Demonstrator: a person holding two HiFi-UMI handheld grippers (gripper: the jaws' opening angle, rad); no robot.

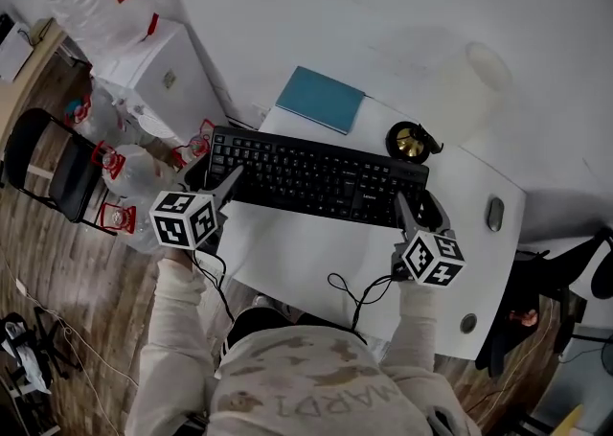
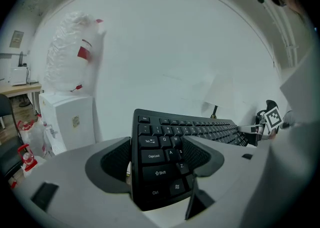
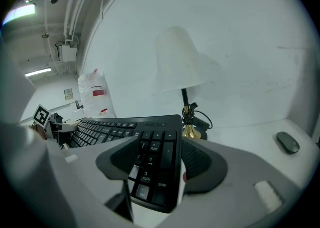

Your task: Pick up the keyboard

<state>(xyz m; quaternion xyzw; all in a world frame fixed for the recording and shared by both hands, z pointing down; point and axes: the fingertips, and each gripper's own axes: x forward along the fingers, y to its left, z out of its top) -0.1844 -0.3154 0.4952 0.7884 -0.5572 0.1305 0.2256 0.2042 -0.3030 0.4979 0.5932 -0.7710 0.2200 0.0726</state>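
Black keyboard (image 1: 316,175) on white worktop (image 1: 306,262) | left tool (image 2: 159,157) clamped on its left end, right tool (image 3: 159,159) clamped on its number-pad end | step: grasp apparently made, lift not clearly begun | next: raise both ends together, level.

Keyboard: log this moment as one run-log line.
phase: grasp | left tool: shut on keyboard, Ctrl end | right tool: shut on keyboard, numpad end | nearby: lamp, mouse, teal notebook
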